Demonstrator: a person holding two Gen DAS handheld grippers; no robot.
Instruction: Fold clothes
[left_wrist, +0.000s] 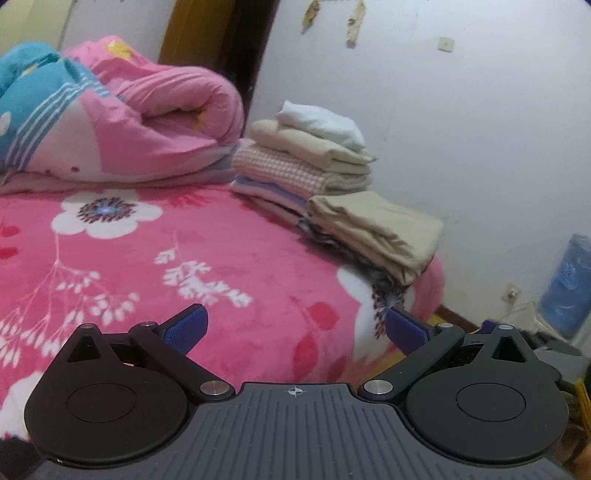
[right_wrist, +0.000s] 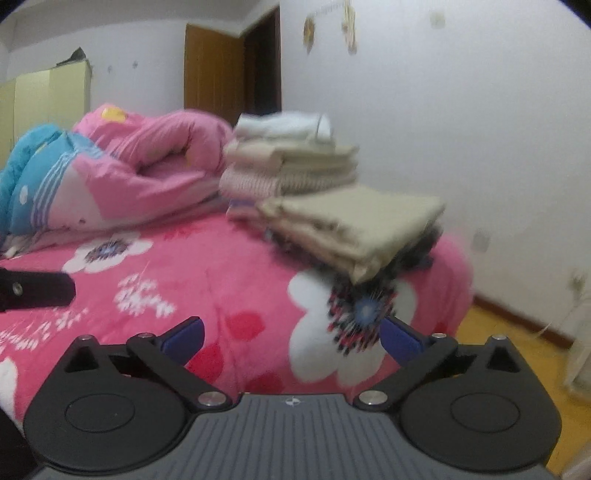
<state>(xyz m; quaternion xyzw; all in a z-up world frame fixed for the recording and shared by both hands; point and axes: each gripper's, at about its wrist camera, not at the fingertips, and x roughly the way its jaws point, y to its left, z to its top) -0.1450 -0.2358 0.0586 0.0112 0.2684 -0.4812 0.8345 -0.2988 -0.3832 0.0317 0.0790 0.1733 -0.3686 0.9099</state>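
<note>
Hovering low over the bed, my left gripper (left_wrist: 297, 328) stands with its blue-padded jaws spread as wide as they go and nothing between them. Below it in the left wrist view lies the pink flowered blanket (left_wrist: 192, 254). Toward the far right corner of the bed sits a folded beige garment (left_wrist: 376, 229), lying on a dark patterned piece whose edge shows under it. Just behind it rises a taller stack of folded clothes (left_wrist: 306, 155), white on top, cream and pink check beneath. A rolled pink and blue quilt (left_wrist: 122, 122) rests against the brown headboard (left_wrist: 218, 37), touching the stack's left side. A blue bundle (left_wrist: 569, 280) stands on the floor by the white wall.

From the right wrist view, which is blurred, my right gripper (right_wrist: 291, 338) is likewise wide open and empty, above the blanket's white flower near the bed's corner. The folded beige garment (right_wrist: 354, 225) lies ahead at the bed's right edge, the stack (right_wrist: 291, 155) behind it, the quilt (right_wrist: 110, 166) to the left. A dark part of the other tool (right_wrist: 33, 290) juts in at the left edge. A pale cupboard (right_wrist: 44, 99) stands far left.
</note>
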